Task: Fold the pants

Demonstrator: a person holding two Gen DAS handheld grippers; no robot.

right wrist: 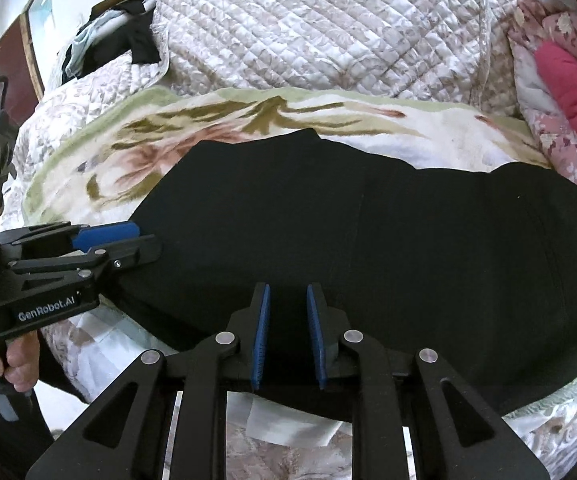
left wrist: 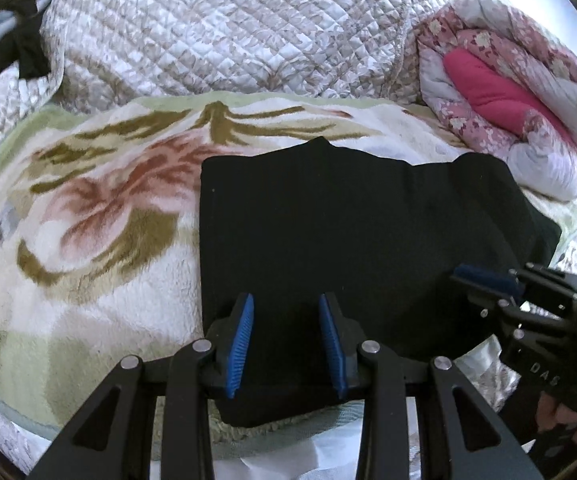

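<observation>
In the left wrist view, our left gripper point(left wrist: 286, 300) reaches up from the bottom centre of the frame with its blue pads point(left wrist: 242, 344) held apart. We see only the black pants point(left wrist: 348, 248) in the gap between them, and the pads do not press on the cloth, so the jaws stand open over the near edge of the garment. The pants lie folded into a dark block across the middle and right of the frame, on a floral fleece blanket point(left wrist: 88, 216). Our right gripper point(left wrist: 462, 274) enters from the lower right, its tips over the right part of the pants; from here we cannot tell how wide it stands. A quilted cover point(left wrist: 228, 28) fills the top, and a pink floral duvet point(left wrist: 520, 120) sits at upper right.

In the right wrist view, our right gripper point(right wrist: 287, 292) rises at bottom centre, with a narrow gap between its pads point(right wrist: 262, 336) and no cloth pinched. The pants point(right wrist: 408, 240) spread across the centre and right. Our left gripper point(right wrist: 144, 238) comes in at mid left, tips at the left edge of the pants, held by a hand point(right wrist: 12, 364) at lower left.
</observation>
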